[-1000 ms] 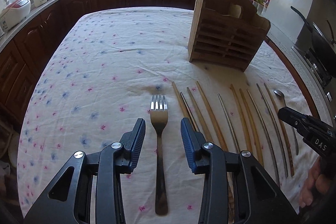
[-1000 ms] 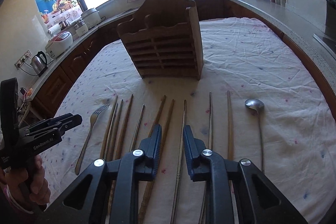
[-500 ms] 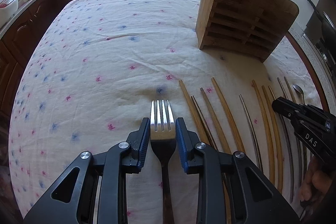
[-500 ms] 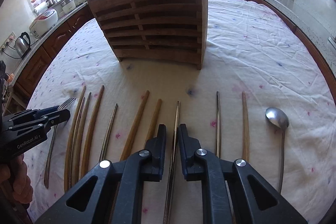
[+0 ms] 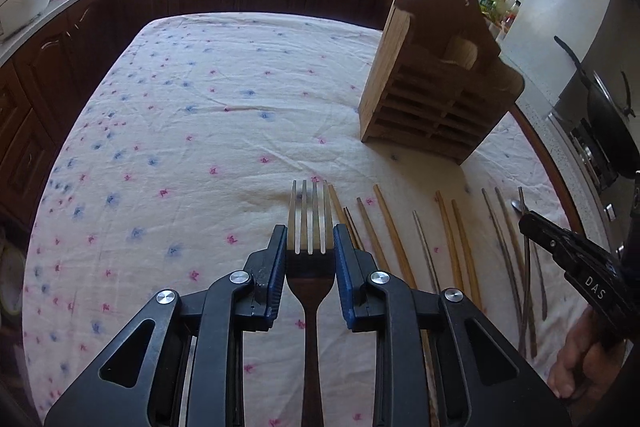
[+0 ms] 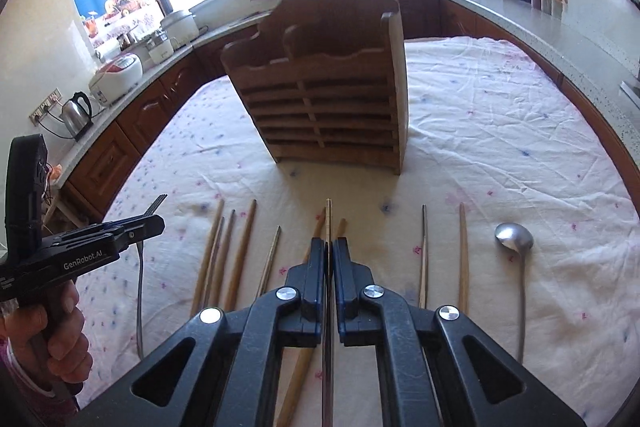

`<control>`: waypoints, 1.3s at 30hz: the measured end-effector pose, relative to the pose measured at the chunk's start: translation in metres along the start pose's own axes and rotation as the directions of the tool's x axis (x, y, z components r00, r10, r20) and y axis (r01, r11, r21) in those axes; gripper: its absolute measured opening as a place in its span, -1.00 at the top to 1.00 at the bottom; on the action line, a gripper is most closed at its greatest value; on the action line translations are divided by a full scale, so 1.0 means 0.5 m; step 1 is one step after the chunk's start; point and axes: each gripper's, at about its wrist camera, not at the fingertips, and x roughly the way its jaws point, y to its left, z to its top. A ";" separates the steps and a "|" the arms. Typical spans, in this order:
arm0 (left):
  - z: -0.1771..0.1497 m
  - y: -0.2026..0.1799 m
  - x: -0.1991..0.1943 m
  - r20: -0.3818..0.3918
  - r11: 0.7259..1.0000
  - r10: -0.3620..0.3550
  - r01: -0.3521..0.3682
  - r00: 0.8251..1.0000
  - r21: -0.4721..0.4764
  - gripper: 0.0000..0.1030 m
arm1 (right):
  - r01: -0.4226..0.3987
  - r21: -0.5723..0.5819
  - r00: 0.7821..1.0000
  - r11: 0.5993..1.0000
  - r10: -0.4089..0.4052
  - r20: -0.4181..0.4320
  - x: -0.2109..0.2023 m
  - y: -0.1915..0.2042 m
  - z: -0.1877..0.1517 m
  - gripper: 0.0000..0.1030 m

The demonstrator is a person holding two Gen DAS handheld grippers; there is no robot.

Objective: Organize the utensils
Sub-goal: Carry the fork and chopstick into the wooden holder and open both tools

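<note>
Both tongs loaded: left gripper (image 5: pixel 310 251) clamps the fork (image 5: pixel 310 227) at its neck, right gripper (image 6: pixel 328 259) pinches one chopstick (image 6: pixel 329 223).
We hold both clear of the cloth (image 5: pixel 200 131); next, tip each handle-down over the rack (image 6: pixel 320 107) slots, keeping grip firm so neither pivots.

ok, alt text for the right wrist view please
The right gripper is shut on a thin metal chopstick, in front of a wooden utensil rack. More chopsticks and a spoon lie on the floral tablecloth; the left gripper holds a fork.
</note>
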 end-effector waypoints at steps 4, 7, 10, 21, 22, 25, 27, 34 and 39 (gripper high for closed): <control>-0.003 -0.005 -0.079 0.065 1.000 -0.029 0.029 0.997 0.001 0.59 | -0.021 0.014 0.997 1.000 0.020 0.074 -0.075 0.005 0.001 0.91; -0.006 -0.014 -0.126 0.110 0.999 -0.047 0.047 0.993 0.007 0.59 | -0.022 0.005 0.992 1.000 0.021 0.128 -0.131 0.012 0.003 0.91; -0.006 -0.024 -0.166 0.152 0.998 -0.063 0.061 0.986 0.023 0.59 | -0.032 0.002 0.984 0.999 0.032 0.177 -0.180 0.018 0.013 0.91; 0.051 -0.048 -0.242 0.265 0.994 -0.105 0.094 0.959 0.054 0.59 | -0.037 -0.039 0.947 0.999 0.047 0.319 -0.276 0.039 0.093 0.91; 0.063 -0.052 -0.245 0.274 0.994 -0.108 0.095 0.956 0.060 0.59 | -0.039 -0.038 0.943 0.999 0.049 0.328 -0.278 0.038 0.105 0.91; 0.102 -0.068 -0.254 0.304 0.991 -0.123 0.102 0.945 0.082 0.59 | -0.028 -0.046 0.932 0.999 0.043 0.360 -0.284 0.038 0.142 0.91; 0.134 -0.085 -0.261 0.327 0.989 -0.132 0.104 0.936 0.101 0.59 | -0.026 -0.048 0.923 0.999 0.042 0.382 -0.292 0.041 0.168 0.91; 0.272 -0.156 -0.272 0.422 0.981 -0.167 0.108 0.891 0.160 0.59 | -0.003 -0.028 0.883 1.000 0.016 0.470 -0.301 0.023 0.289 0.91; 0.370 -0.183 -0.219 0.451 0.983 -0.173 0.123 0.876 0.137 0.59 | 0.010 0.014 0.879 1.000 -0.016 0.477 -0.255 -0.015 0.357 0.91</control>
